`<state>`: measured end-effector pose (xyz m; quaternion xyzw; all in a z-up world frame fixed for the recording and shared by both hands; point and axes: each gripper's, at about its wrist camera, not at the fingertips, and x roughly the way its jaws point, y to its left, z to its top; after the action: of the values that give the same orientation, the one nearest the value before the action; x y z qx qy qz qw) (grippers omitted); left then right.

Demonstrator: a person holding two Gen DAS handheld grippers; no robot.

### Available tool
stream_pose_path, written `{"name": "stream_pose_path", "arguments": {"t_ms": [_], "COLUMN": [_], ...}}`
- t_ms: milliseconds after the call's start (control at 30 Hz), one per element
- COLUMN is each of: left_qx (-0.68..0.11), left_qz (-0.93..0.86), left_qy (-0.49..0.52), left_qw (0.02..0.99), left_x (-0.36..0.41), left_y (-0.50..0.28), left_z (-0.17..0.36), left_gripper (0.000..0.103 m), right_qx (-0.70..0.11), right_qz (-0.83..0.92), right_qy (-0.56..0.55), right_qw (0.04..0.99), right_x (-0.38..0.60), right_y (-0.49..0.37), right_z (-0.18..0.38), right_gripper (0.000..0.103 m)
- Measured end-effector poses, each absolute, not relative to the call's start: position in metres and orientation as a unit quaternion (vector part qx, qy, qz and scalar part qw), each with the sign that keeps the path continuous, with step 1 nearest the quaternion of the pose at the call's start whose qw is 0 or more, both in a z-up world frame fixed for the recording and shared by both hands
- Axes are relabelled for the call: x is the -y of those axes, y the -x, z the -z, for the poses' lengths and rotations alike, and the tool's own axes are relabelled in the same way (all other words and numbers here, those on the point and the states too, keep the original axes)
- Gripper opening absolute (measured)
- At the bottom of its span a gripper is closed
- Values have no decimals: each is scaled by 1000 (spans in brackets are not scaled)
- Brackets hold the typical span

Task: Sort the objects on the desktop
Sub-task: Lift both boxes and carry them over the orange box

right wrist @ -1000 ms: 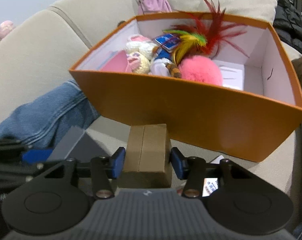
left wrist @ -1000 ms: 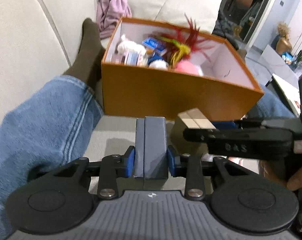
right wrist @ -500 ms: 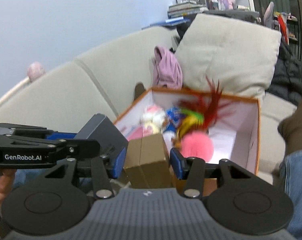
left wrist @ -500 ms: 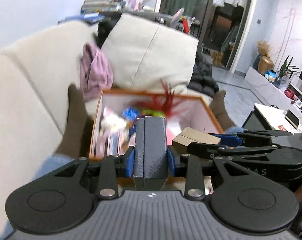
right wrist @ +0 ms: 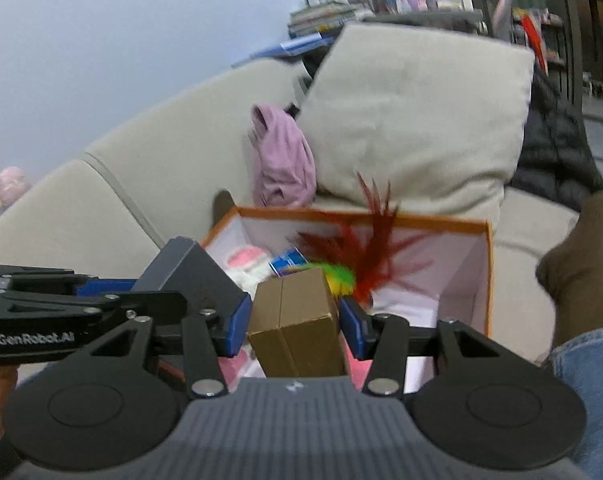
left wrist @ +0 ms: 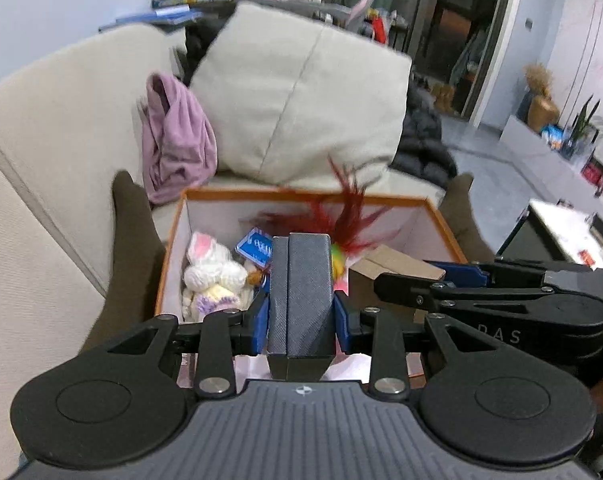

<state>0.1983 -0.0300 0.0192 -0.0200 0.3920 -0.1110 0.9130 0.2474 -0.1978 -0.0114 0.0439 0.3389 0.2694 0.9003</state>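
My left gripper [left wrist: 300, 316] is shut on a dark grey box [left wrist: 301, 284], held upright over the near edge of an orange storage box [left wrist: 301, 194]. My right gripper [right wrist: 293, 320] is shut on a brown cardboard box [right wrist: 297, 316], also above the orange storage box [right wrist: 489, 264]. Each gripper shows in the other's view: the right one [left wrist: 497, 300] with the brown box [left wrist: 393, 264], the left one [right wrist: 61, 312] with the grey box [right wrist: 189, 276]. Inside lie a white plush bunny [left wrist: 211, 266], a blue packet [left wrist: 255, 248] and a red feather toy [left wrist: 349, 216].
The orange box rests on a beige sofa [left wrist: 53, 128] between a person's socked feet [left wrist: 131, 240] [right wrist: 577, 256]. A purple cloth [left wrist: 173, 140] and a large cushion [left wrist: 301, 96] lie behind it. A dark jacket [left wrist: 421, 148] sits at the right.
Both grippers have risen with their boxes and come forward from in front of the orange box's near wall to above its opening. Neither grip has changed.
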Motion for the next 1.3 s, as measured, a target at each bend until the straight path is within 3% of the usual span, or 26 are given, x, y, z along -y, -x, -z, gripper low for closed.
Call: {"name": "stream_pose_path", "arguments": {"t_ms": [367,667,1167,1300], "left_qx": [-475,-497,-515,-508], "left_qz": [111,99,86,94], "left_qy": [-28,-82,-33,-23], "left_qw": [872,858,852,856], "left_x": [40,47,31,29], "left_y": [-219,-228,-234,-231], "left_z": [31,45,48,47], "left_gripper": [38,38,39,50], "right_qx": [-376,-409,-428,-434], "right_qz": [-272,-270,-274,-273], "right_qy": [-43,-45,-48,-49], "right_qw": [885,870,860,857], "right_x": [198,194,193,193], "right_y": [-265,-270,-270,-270], "right_z": [49,65,70,72], "right_gripper": [50,50,50,50]}}
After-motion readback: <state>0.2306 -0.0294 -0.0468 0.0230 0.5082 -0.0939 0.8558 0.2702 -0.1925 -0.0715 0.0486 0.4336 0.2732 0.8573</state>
